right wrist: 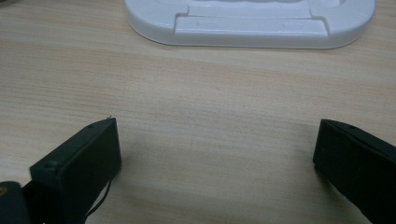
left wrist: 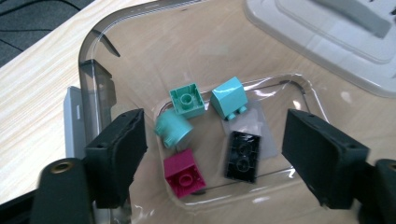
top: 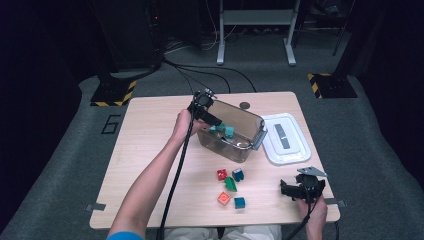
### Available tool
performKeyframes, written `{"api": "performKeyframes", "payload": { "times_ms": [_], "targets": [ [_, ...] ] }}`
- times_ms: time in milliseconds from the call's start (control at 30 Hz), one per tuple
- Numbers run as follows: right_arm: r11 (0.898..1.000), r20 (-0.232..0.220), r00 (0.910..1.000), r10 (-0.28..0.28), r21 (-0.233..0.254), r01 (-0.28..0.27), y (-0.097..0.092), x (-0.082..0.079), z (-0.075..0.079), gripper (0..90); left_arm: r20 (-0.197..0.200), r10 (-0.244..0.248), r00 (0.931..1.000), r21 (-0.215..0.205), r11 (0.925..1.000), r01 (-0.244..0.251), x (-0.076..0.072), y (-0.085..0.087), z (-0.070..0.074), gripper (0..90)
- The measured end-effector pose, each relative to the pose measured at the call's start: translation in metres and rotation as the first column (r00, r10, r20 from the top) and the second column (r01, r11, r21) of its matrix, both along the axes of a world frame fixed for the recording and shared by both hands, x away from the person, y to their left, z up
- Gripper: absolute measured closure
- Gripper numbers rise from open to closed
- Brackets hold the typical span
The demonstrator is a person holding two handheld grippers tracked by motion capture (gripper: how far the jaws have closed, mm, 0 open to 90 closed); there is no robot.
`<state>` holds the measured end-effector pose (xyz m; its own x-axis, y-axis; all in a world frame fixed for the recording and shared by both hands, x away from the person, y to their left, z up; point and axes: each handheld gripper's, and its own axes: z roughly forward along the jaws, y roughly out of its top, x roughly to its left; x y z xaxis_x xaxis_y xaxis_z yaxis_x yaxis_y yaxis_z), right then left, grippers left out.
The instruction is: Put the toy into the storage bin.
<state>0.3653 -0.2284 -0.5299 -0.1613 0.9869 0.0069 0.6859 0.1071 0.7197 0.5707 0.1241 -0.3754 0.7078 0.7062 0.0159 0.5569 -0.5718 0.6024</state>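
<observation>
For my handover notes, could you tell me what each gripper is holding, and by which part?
Nothing is held: the left gripper stands open above the bricks in the clear bin, and the right gripper is open over bare table.

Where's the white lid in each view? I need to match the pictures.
High view: the lid lies flat on the table, just right of the clear bin.
Left gripper view: the lid is in the top right corner, beyond the bin.
Right gripper view: the lid runs along the top edge.
Shared landmark: the pale wooden table under the lid in all three views.
</observation>
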Motion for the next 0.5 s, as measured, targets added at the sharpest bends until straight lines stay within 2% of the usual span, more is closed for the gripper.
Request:
{"api": "performKeyframes", "payload": {
  "times_ms": [200, 267, 500],
  "targets": [
    [1.0, 0.0, 1.0, 0.0, 0.0, 0.0, 0.0, 0.0, 0.0, 0.2, 0.022, -0.016, 0.9996, -0.002, 0.9999, 0.016, -0.016, 0.007, 0.009, 15.5],
    [1.0, 0.0, 1.0, 0.0, 0.0, 0.0, 0.0, 0.0, 0.0, 0.2, 0.029, -0.019, 0.9994, -0.016, 0.9997, 0.02, -0.022, 0.011, 0.011, 14.6],
    [1.0, 0.0, 1.0, 0.0, 0.0, 0.0, 0.0, 0.0, 0.0, 0.2, 0.077, -0.031, 0.9966, -0.017, 0.9993, 0.032, -0.046, 0.02, 0.017, 8.5]
  ]
}}
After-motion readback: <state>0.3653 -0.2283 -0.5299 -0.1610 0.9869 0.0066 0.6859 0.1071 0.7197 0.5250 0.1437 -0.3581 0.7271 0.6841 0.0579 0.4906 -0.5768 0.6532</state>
